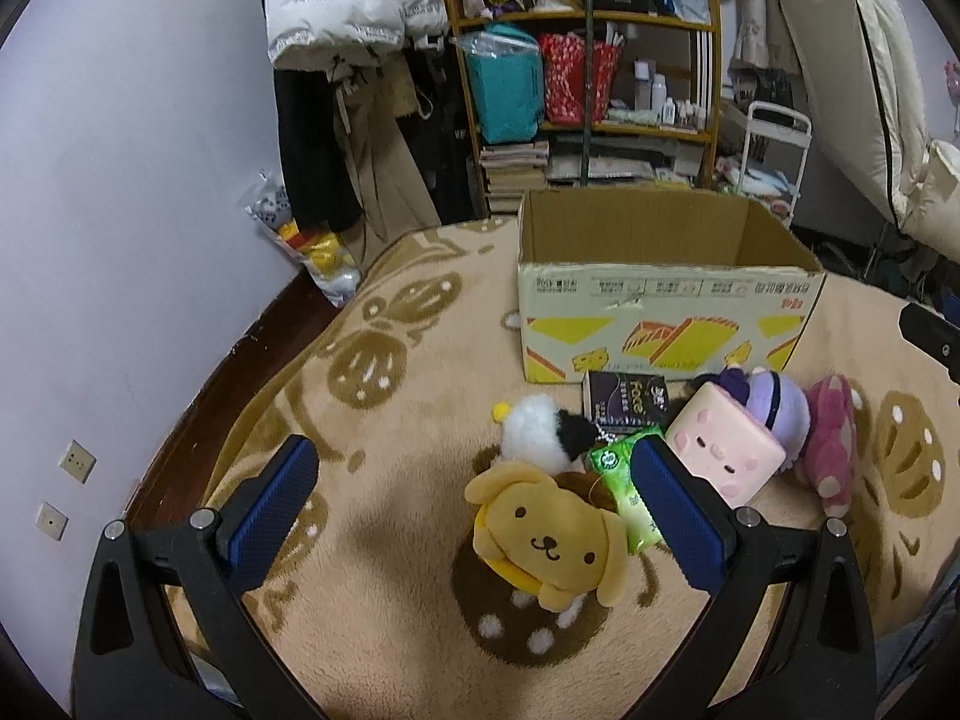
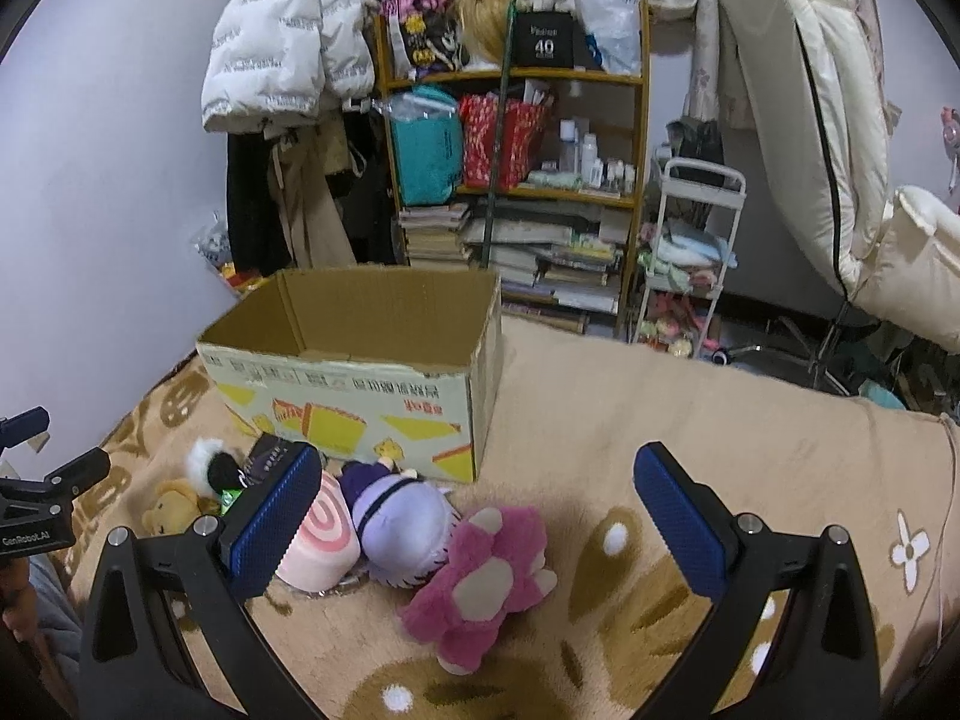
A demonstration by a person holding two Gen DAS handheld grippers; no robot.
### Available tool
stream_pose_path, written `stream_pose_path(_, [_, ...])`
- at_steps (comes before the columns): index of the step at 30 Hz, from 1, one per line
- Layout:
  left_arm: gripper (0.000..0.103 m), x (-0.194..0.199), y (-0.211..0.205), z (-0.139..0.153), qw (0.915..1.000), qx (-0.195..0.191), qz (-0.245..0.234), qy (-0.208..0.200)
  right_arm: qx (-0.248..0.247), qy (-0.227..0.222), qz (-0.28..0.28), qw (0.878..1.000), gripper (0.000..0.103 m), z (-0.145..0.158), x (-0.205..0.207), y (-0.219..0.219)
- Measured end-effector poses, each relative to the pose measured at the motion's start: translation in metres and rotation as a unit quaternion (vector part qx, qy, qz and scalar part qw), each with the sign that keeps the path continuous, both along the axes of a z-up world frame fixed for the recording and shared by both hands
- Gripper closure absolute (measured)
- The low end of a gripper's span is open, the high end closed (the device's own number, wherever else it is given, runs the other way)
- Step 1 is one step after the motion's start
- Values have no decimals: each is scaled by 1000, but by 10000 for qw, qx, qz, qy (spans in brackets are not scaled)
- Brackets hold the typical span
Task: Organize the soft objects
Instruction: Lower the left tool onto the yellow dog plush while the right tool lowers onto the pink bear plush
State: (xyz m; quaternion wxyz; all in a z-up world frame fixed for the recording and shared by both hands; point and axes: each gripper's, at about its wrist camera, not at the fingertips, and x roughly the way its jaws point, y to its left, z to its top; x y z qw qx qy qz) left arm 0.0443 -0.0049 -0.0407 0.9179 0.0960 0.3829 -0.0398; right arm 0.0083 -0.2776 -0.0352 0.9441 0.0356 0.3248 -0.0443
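Soft toys lie in a loose row on the beige plush blanket with brown flower shapes (image 1: 390, 648), in front of the open cardboard box with yellow print (image 1: 660, 324). The left gripper (image 1: 474, 516) has its blue-padded fingers (image 1: 273, 516) spread wide and holds nothing; the yellow floppy-eared dog plush (image 1: 546, 540) lies on the blanket between them, touching neither pad. Just behind the dog sit a white-and-black fluffy ball toy (image 1: 540, 435) and a green crinkly packet (image 1: 630, 480), with a small black box (image 1: 624, 399) leaning at the carton's foot. The right gripper (image 2: 477, 516) is likewise wide open and empty, above the magenta-pink bear plush (image 2: 480, 576). Beside that bear lie a lilac round-headed doll (image 2: 399, 519) and a pale pink cube-shaped cushion (image 2: 324, 540), all touching.
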Motion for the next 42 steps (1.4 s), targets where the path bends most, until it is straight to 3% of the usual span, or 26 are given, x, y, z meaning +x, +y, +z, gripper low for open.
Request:
stream_pose_path(14, [1, 17, -17, -27, 9980, 278, -276, 502, 274, 755, -106, 9967, 0, -34, 30, -15])
stream_pose_path(18, [1, 20, -20, -36, 9965, 295, -354, 695, 468, 1142, -161, 9922, 9, -51, 38, -21])
stream_pose_path(21, [1, 24, -22, -44, 9952, 318, -379, 843, 664, 1431, -204, 9873, 10, -65, 42, -25])
stream_pose_path(30, [1, 34, -28, -75, 9863, 266, -592, 1517, 734, 1898, -241, 9788, 10, -86, 47, -29])
stream_pose_path(36, [1, 39, -30, -93, 9810, 449, -594, 1793, 739, 2298, -235, 9701, 10, -102, 54, -25])
stream_pose_path(42, [1, 46, -25, -105, 9767, 313, -498, 2064, 871, 2463, -255, 9649, 10, -110, 57, -26])
